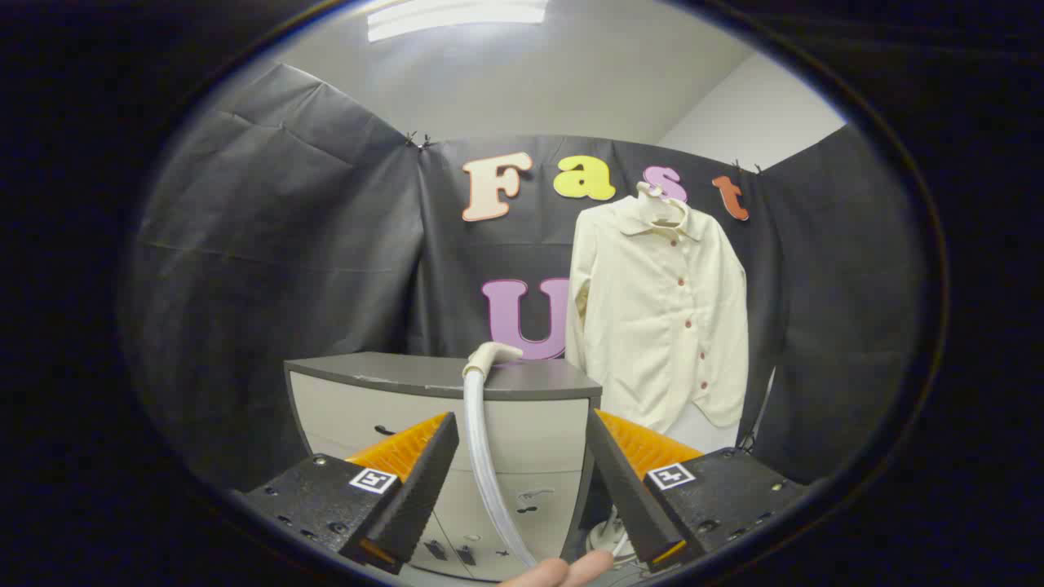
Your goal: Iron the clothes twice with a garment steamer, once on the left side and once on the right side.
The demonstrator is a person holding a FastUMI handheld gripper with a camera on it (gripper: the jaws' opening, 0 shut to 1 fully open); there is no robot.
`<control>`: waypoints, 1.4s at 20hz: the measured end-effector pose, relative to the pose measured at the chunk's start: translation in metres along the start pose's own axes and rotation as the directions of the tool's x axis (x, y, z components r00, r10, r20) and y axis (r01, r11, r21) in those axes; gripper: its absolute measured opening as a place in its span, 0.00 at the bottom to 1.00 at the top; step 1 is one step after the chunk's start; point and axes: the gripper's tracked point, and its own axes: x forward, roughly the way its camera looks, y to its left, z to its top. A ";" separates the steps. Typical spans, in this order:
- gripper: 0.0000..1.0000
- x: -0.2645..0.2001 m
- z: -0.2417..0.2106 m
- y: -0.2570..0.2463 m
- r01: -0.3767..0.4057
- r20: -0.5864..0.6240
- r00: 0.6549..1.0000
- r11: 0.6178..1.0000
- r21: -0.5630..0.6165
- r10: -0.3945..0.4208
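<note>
In the gripper view, the gripper (522,465) has its fingers spread wide, gripping nothing. Between them runs the pale ribbed steamer hose (481,440), its nozzle head (492,355) resting on the grey-topped drawer cabinet (424,375); the hose's lower end is cut off from sight. Beyond the right finger, a cream long-sleeved button shirt (661,318) hangs on a hanger against the wall. A fingertip (571,571) shows below, mostly cut off.

A cloth-walled recording booth: black drapes (269,244), a drawer cabinet (424,408), a hung shirt (661,318).
</note>
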 end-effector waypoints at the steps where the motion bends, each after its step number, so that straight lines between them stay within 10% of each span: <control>1: 0.96 0.000 0.001 -0.001 0.004 0.004 1.000 1.000 0.006 -0.004; 28: 0.96 0.043 0.056 0.030 0.007 0.012 1.000 0.999 -0.034 -0.006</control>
